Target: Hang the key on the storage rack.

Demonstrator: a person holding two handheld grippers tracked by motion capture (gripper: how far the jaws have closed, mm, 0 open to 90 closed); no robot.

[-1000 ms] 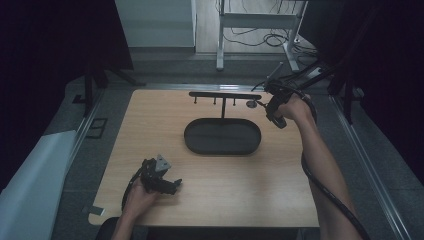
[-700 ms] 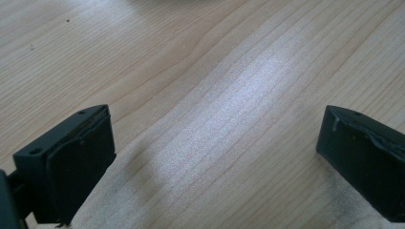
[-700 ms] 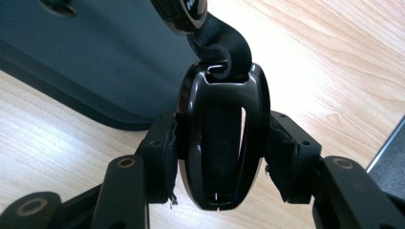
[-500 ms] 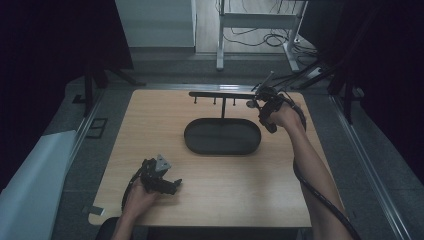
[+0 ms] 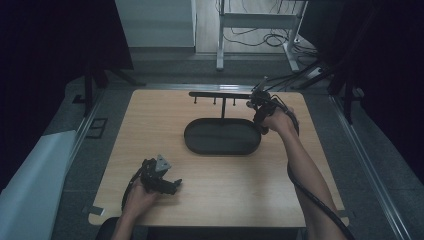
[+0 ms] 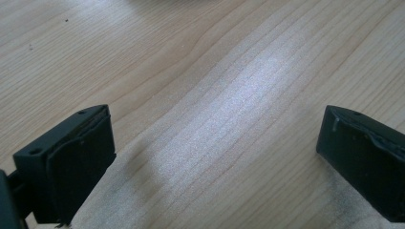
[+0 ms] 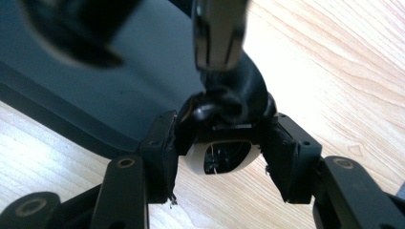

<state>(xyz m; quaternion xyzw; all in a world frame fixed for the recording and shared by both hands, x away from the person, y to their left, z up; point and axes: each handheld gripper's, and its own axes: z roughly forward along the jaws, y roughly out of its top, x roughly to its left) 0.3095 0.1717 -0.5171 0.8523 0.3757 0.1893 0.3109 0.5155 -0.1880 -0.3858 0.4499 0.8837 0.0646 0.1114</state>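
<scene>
A black stand with a horizontal bar (image 5: 220, 94) and small hooks rises from the far side of a black oval tray (image 5: 222, 150). My right gripper (image 5: 256, 103) is at the bar's right end, shut on a small watch-like piece (image 7: 228, 157) with a white rim, dark face and black strap (image 7: 236, 95). In the right gripper view my right gripper (image 7: 222, 153) holds it just under a blurred silver hook (image 7: 217, 33), above the tray's edge (image 7: 95, 114). My left gripper (image 5: 170, 185) rests on the table near the front left. Its jaws (image 6: 215, 157) stand wide open over bare wood.
The wooden table (image 5: 225, 200) has open surface in front of the tray and on both sides. A metal frame with cables (image 5: 260, 20) stands beyond the far edge. Dark curtains hang left and right.
My right gripper has moved left and a little toward the stand, reaching the right end of the bar. The left gripper has stayed where it was.
</scene>
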